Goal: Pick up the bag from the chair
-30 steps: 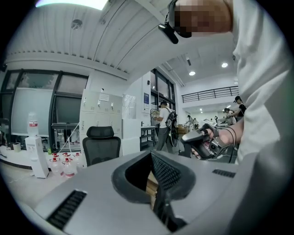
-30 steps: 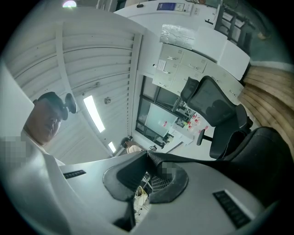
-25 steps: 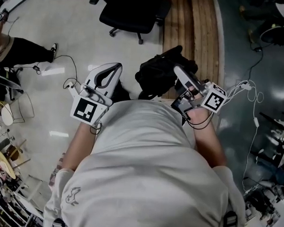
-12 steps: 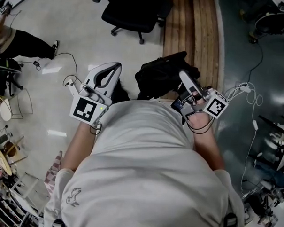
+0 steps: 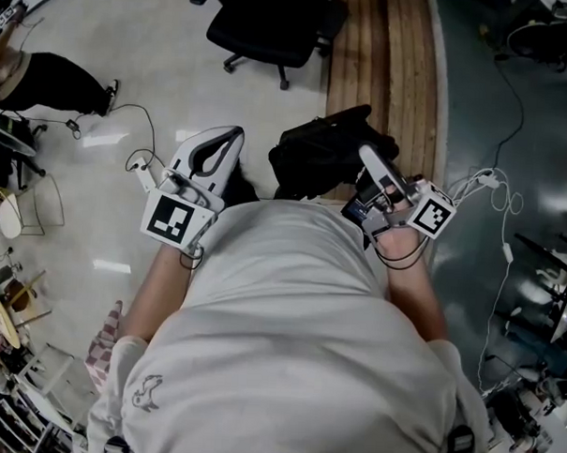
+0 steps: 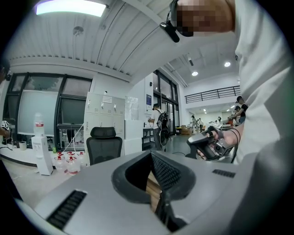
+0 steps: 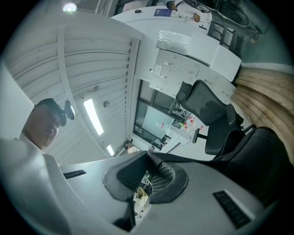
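Bag (image 5: 319, 157) off chair (image 5: 269, 23), hanging over wooden floor strip (image 5: 385, 47), with chair well apart. Pick-up looks done, only carrying away left, by this view. Your right gripper (image 5: 365, 152) is clamped on bag's strap (image 7: 197, 158), held roughly level, close in front of your body. Your left gripper (image 5: 235, 132) has jaws pinched together on nothing, roughly level, just beside bag.

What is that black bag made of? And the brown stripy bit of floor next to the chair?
The black bag looks like soft woven cloth, maybe nylon. It is dull, not shiny, and it sags and creases instead of keeping a stiff shape. The brown floor strip looks like wooden planks, with long straight boards side by side and thin lines between them. It could also be wood-look flooring.
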The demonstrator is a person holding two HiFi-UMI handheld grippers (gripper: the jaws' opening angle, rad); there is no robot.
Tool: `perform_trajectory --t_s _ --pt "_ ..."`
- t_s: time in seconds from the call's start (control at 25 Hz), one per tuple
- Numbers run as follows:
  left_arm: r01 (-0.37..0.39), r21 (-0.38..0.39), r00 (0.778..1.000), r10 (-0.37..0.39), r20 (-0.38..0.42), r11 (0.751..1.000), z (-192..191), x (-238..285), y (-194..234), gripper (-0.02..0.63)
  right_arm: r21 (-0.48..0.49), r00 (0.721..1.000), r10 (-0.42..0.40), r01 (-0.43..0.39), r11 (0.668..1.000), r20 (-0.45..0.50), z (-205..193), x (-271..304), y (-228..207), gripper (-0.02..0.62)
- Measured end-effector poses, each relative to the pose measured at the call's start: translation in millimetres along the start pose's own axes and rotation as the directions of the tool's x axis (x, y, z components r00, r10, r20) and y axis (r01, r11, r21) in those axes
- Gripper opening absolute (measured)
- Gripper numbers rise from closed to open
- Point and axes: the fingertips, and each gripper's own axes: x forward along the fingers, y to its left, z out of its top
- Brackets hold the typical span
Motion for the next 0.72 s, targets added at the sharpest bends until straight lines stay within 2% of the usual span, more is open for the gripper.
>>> perform_trajectory --t_s 0.72 --pt "0.017 -0.016 1.000 -0.017 0.006 1.000 -1.2 3.1 6.5 0.008 -0.008 1.000 -0.020 0.020 1.000 -0.004 7.4 5.5 -1.4 0.034"
